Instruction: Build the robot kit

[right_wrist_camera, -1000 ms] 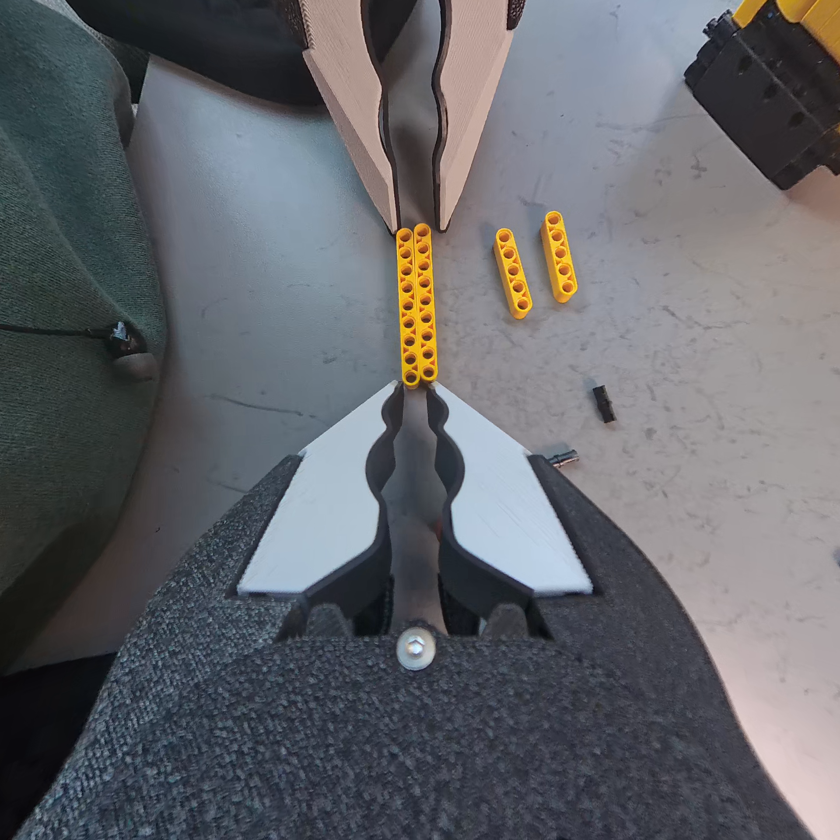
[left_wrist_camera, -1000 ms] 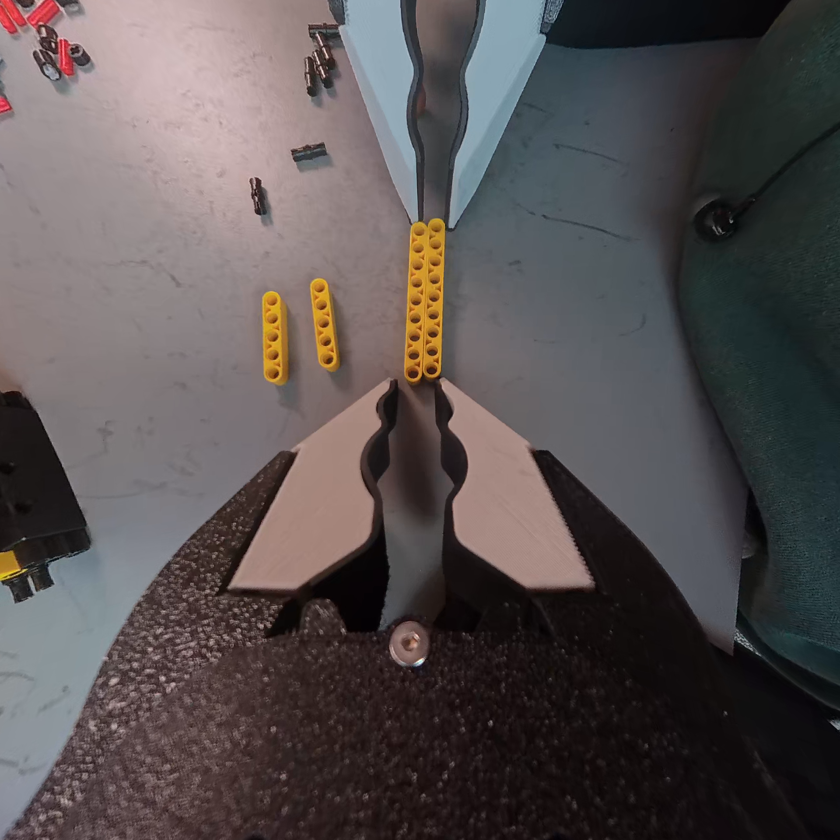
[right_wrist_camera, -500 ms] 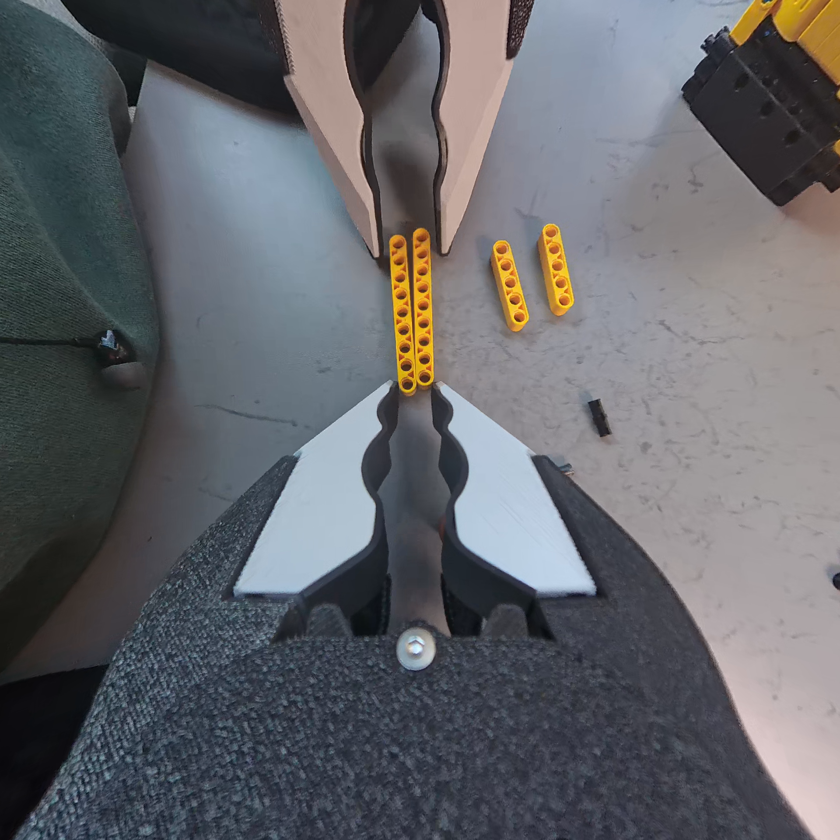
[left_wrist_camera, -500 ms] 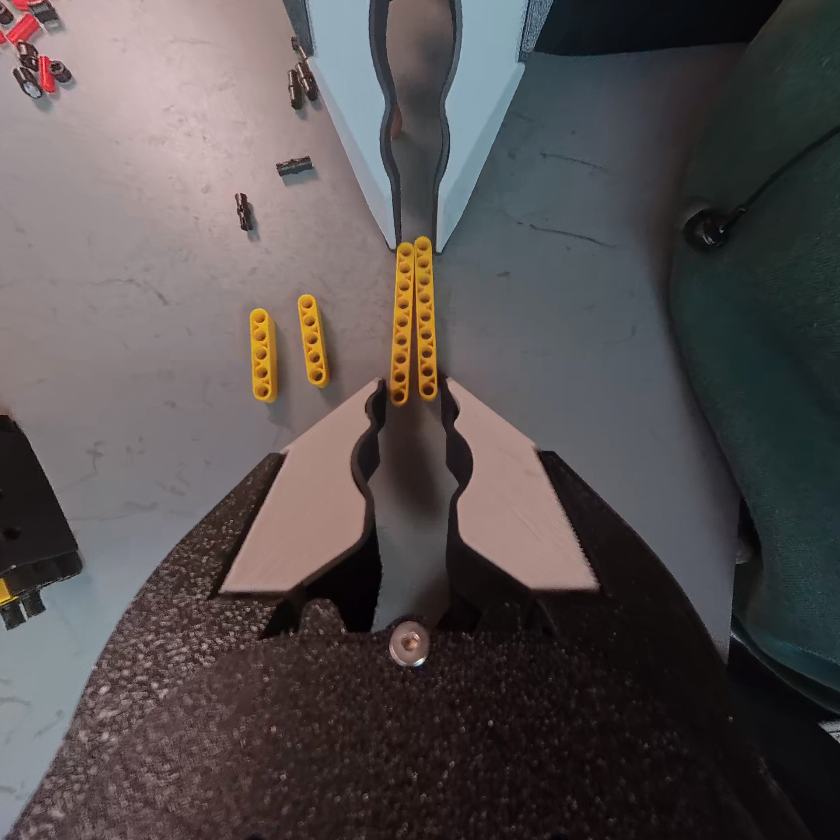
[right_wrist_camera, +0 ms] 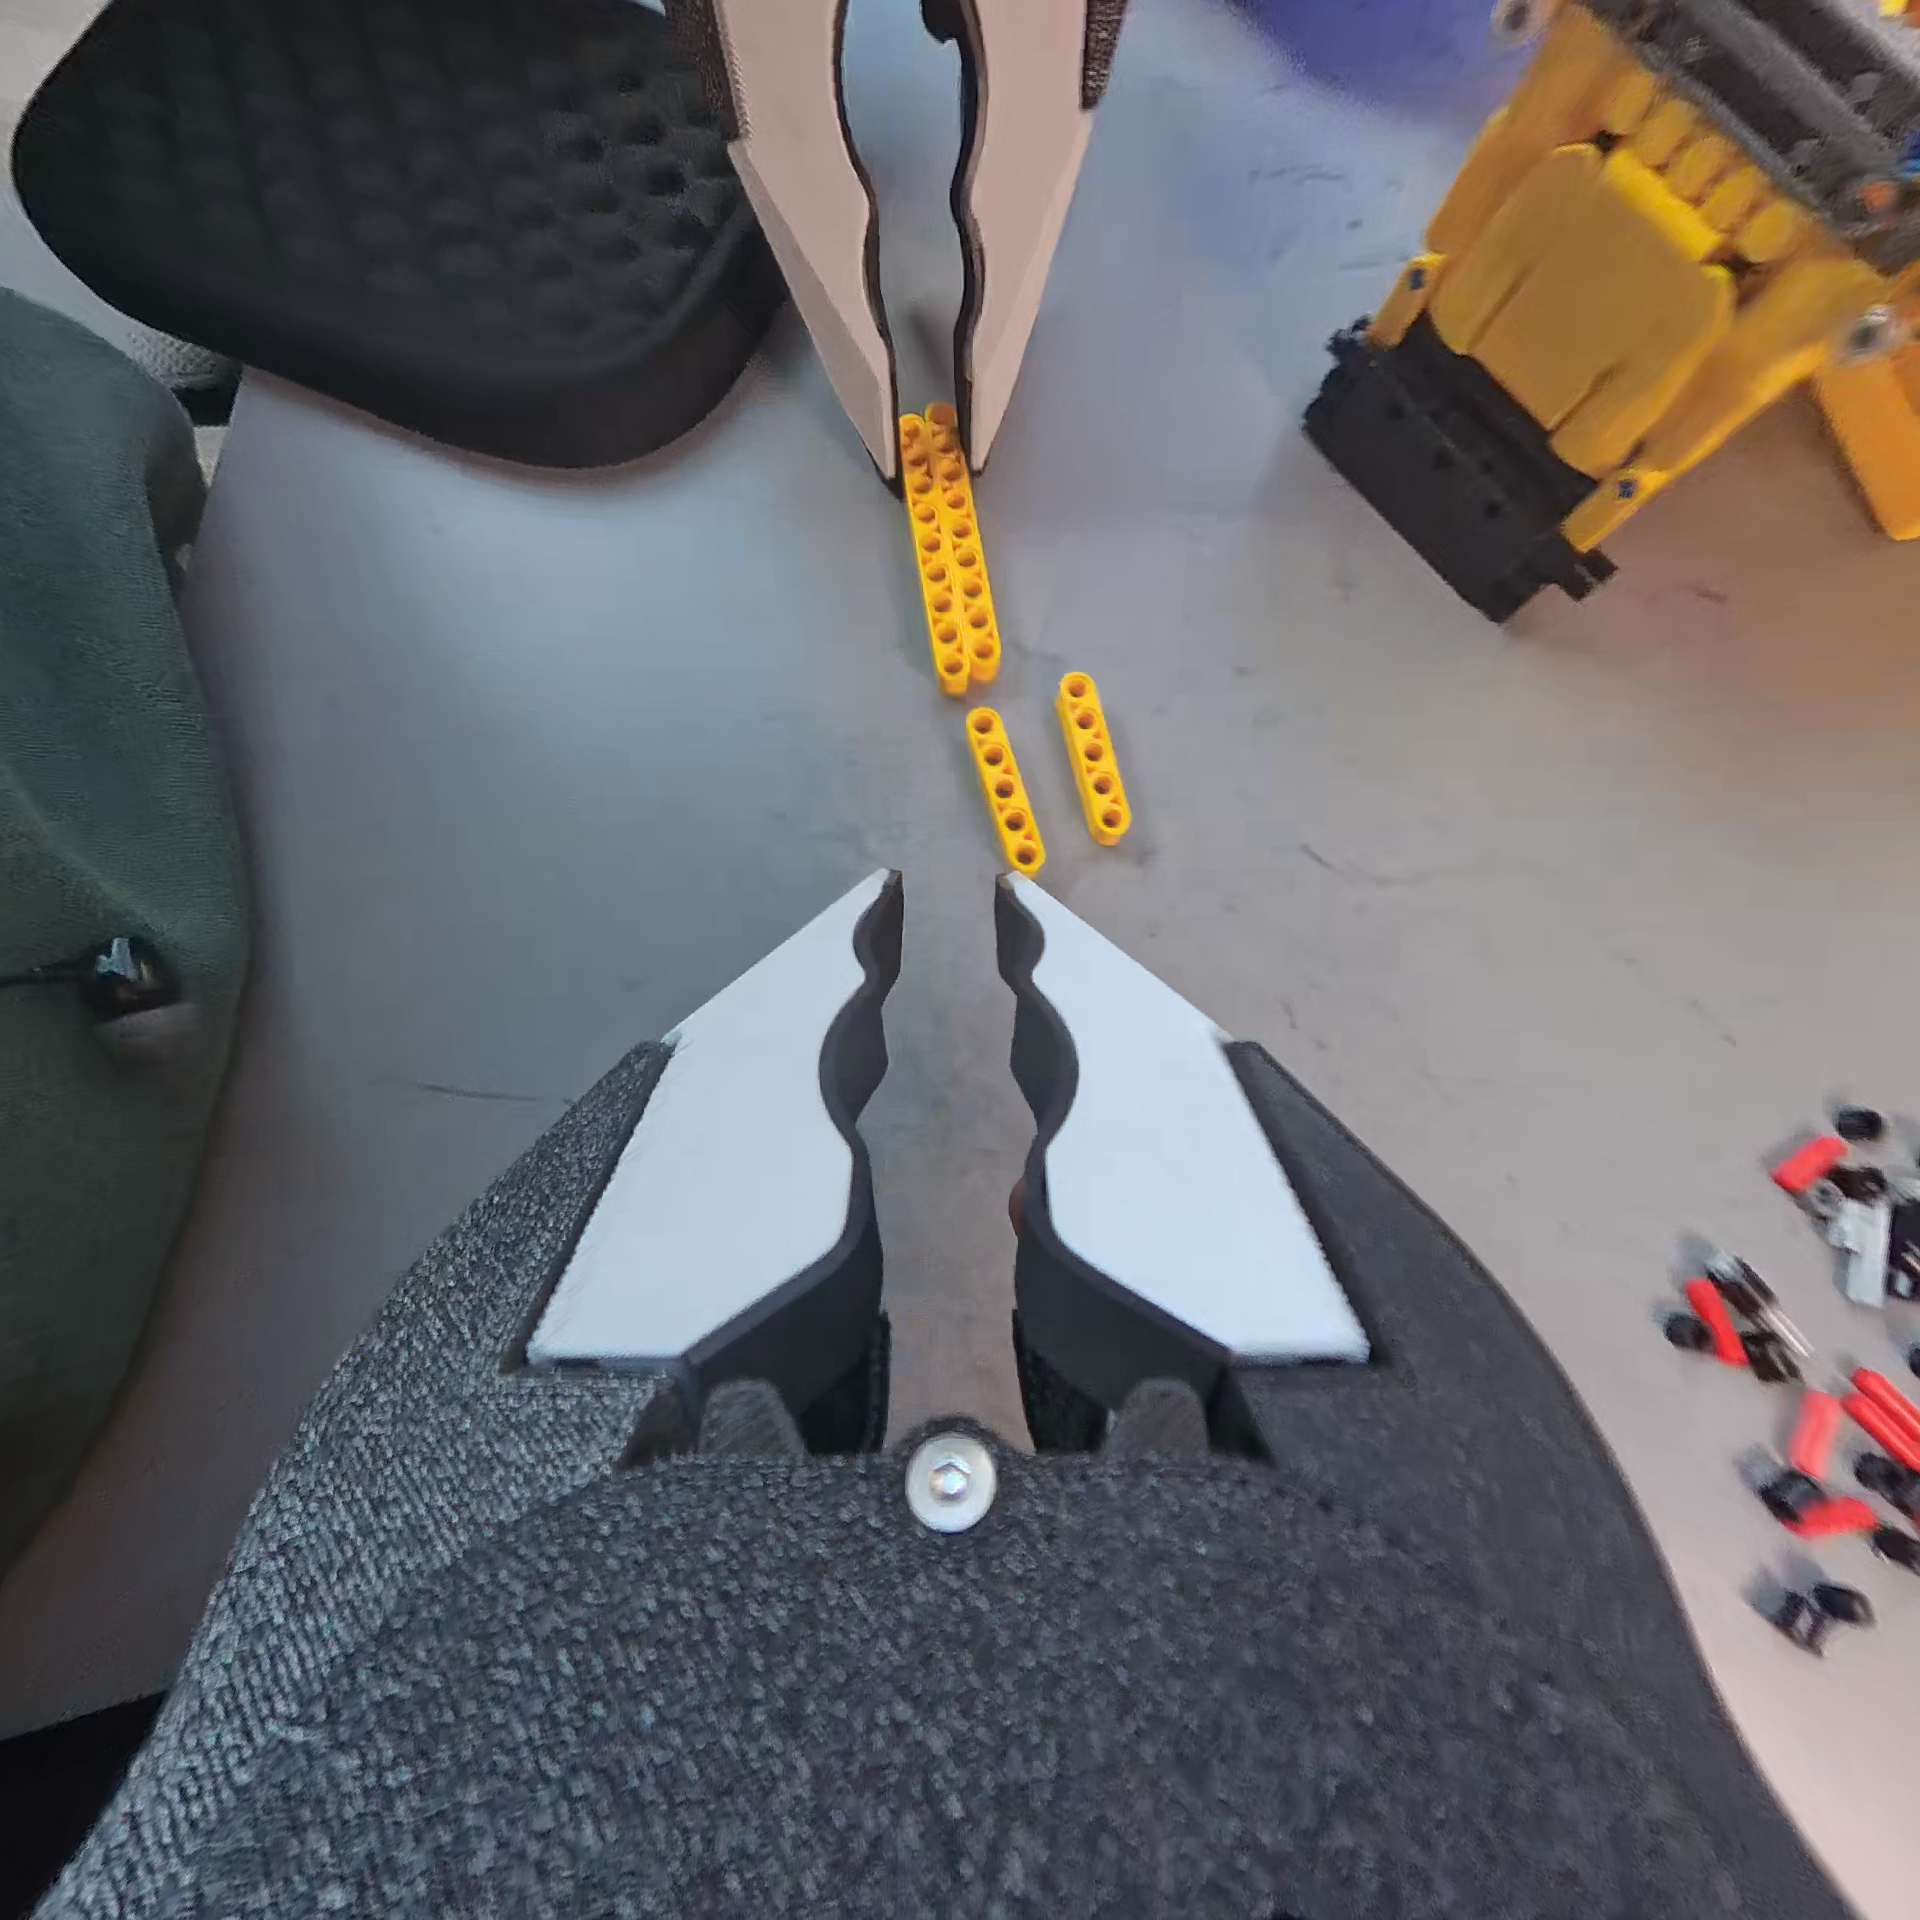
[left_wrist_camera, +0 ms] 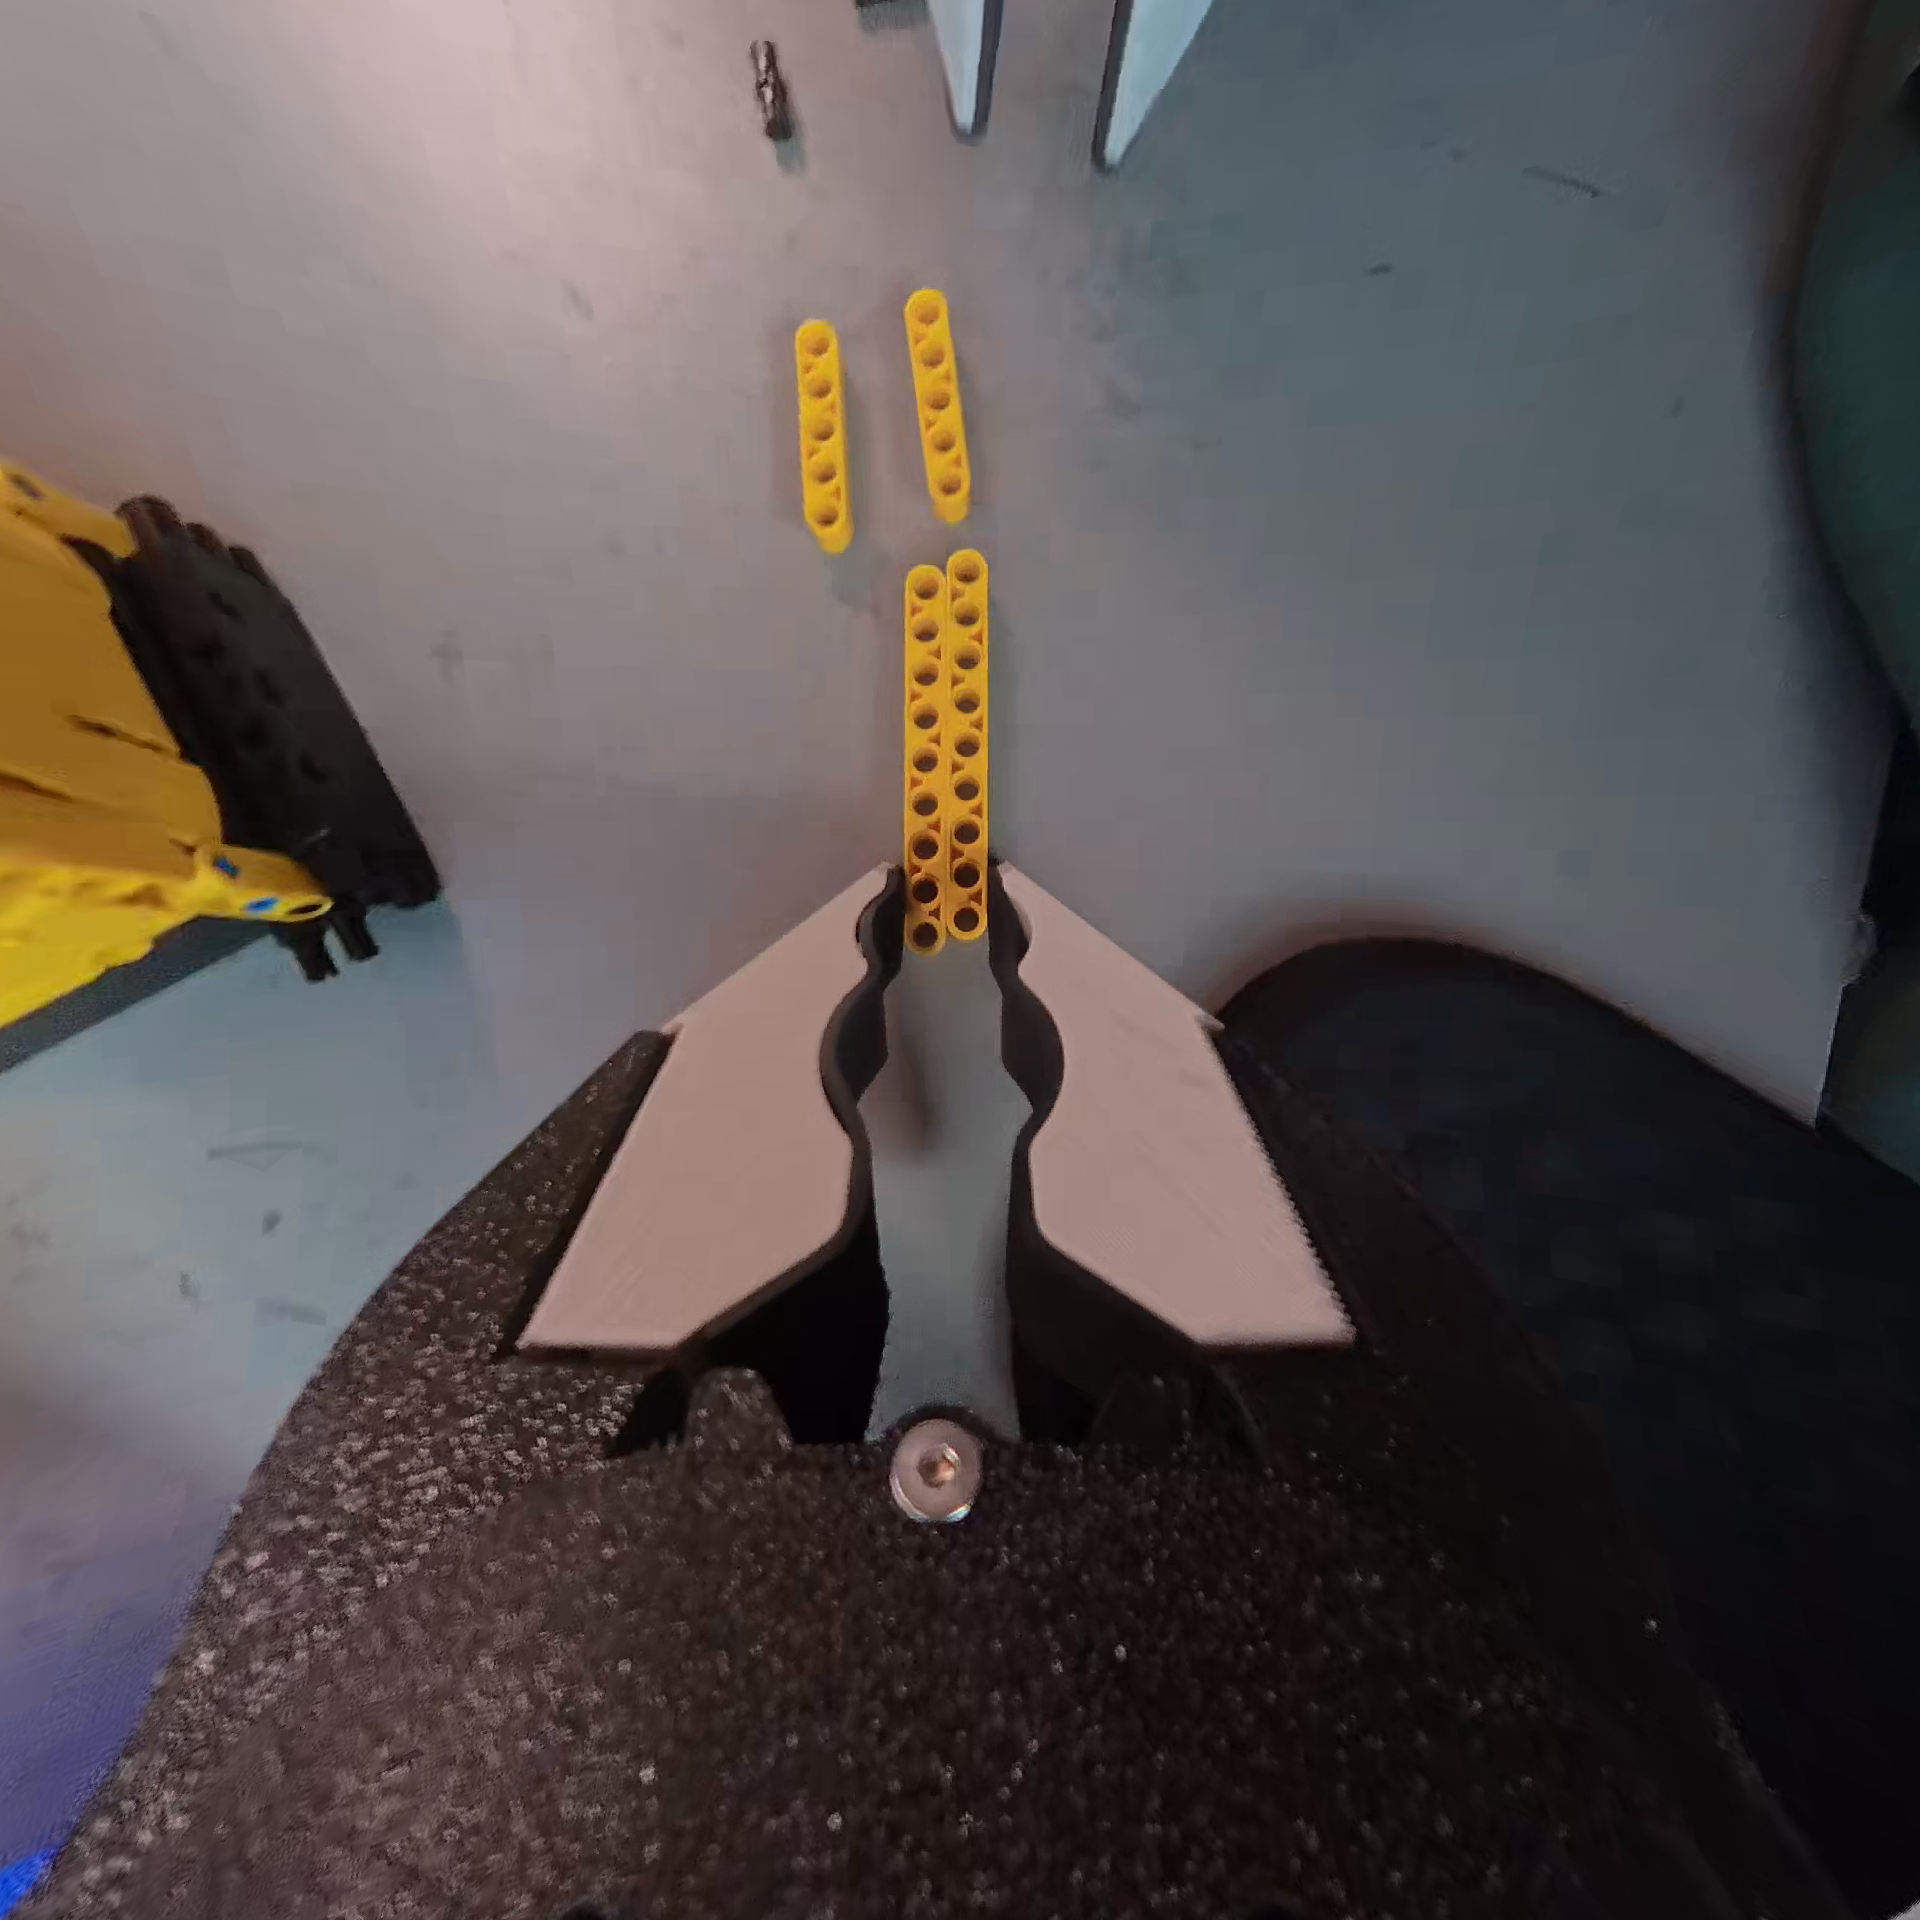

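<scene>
**Grippers.** Left gripper [left_wrist_camera: 945, 904]: jaws drawn in on the near end of the long beams [left_wrist_camera: 945, 748], one finger on each outer side. It reads as a pinch; both beams lie flat on the desk [left_wrist_camera: 416, 312]. Right gripper [right_wrist_camera: 945, 883]: jaws spread, nothing between them, poised over bare desk. It faces the left gripper from the far end of the row.

**Parts.**
- The long beams are two yellow holed strips, side by side and touching along their length. They lie mid-desk, in from the edge where the green cloth [right_wrist_camera: 94, 727] hangs.
- Two short beams [right_wrist_camera: 1003, 790] lie just past the long pair's free end, parallel and a little apart. The nearer one ends just beside the right gripper's right fingertip.
- A yellow and black model [right_wrist_camera: 1558, 343] stands well apart, away from the cloth edge.
- Red and black pins [right_wrist_camera: 1829, 1351] are scattered loose on the same side as the model.
- One black pin [left_wrist_camera: 769, 88] lies alone beyond the short beams.
- A black cushion [right_wrist_camera: 395, 208] sits off the desk edge behind the left gripper.

**Risks (judgement).**
- The grip takes only the end of the pair, from the sides. Any lift or twist could let the beams scissor apart or slide lengthwise against each other.
- A pull could swing the free end into the nearer short beam.
- The right fingertip is close enough to knock that short beam if it drifts sideways.

**Containers.** None in view. Every part lies loose on the desk.
</scene>
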A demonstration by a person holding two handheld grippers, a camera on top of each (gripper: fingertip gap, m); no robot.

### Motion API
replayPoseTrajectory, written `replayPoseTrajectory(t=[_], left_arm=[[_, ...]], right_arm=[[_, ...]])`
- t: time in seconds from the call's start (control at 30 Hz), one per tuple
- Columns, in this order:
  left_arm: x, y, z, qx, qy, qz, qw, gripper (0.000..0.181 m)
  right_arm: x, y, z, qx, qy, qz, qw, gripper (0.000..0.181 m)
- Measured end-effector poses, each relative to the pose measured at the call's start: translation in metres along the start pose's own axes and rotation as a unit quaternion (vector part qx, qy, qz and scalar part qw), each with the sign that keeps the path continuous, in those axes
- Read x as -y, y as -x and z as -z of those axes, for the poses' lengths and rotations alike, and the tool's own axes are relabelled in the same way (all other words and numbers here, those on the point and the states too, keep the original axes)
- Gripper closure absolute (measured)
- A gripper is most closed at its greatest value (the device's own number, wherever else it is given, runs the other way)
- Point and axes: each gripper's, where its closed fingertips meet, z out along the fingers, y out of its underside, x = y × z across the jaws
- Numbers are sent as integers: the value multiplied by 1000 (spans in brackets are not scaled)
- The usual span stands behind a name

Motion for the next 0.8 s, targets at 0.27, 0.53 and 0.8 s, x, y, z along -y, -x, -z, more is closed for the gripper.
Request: replayPoseTrajectory(t=[0.27, 0.53, 0.8], left_arm=[[-17, 20, 11, 23, 16, 27, 999, 163], [-15, 20, 10, 36, 23, 42, 998, 163], [-10, 19, 15, 92, 24, 34, 995, 157]], right_arm=[[-34, -31, 46, -89, -52, -45, 994, 162], [-36, -46, 60, -131, -107, -55, 984, 162], [-41, -40, 63, -146, -104, -34, 983, 161]])
